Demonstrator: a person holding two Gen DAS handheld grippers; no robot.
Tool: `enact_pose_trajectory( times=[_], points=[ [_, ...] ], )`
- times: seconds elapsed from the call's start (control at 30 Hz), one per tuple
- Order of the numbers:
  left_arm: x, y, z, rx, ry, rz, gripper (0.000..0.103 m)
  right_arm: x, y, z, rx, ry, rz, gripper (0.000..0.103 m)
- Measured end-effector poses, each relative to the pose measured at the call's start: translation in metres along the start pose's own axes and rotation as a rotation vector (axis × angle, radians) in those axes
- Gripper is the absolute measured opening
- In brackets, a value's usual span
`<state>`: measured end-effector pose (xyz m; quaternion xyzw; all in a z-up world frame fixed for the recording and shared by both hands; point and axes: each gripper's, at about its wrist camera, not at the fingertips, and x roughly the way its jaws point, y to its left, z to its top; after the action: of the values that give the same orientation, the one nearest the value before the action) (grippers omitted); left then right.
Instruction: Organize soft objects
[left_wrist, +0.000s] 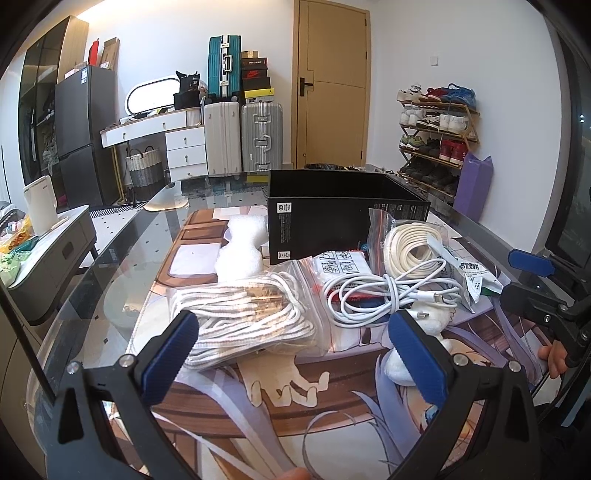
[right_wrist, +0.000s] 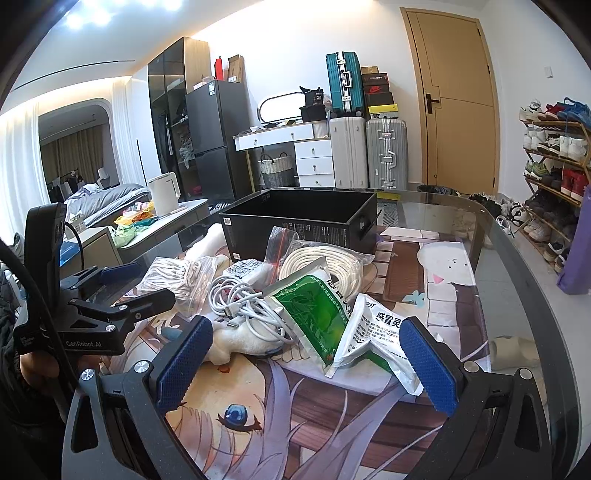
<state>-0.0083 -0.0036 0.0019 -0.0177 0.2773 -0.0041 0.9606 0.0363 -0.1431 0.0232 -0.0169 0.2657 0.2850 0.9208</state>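
Both tongs are spread wide and hold nothing; the left gripper (left_wrist: 291, 354) hovers low in its frame before the bagged rope (left_wrist: 247, 317), the right gripper (right_wrist: 306, 354) before the green packet (right_wrist: 314, 317). The black box (right_wrist: 299, 218) stands open at centre; best pinch each bag mid-body, lift clear of the white cable (right_wrist: 243, 306); loose loops may snag.

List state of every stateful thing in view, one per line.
left tool: open, empty
right tool: open, empty
black box: open top, upright, nothing visible inside
bagged rope: inside zip bag, lying flat
bagged cream cable: coiled, inside zip bag
white charging cable: loose, tangled
green sachet: lying on the pile
white sachet: lying flat, looks unopened
door: closed
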Motion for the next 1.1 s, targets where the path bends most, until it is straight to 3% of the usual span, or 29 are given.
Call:
enact_pose_trajectory(
  times=[1.1],
  points=[
    [-0.005,-0.001,0.013,-0.002,-0.053,-0.048,0.103,-0.003,-0.008,0.014,0.03,0.019,-0.025,0.102]
  ],
)
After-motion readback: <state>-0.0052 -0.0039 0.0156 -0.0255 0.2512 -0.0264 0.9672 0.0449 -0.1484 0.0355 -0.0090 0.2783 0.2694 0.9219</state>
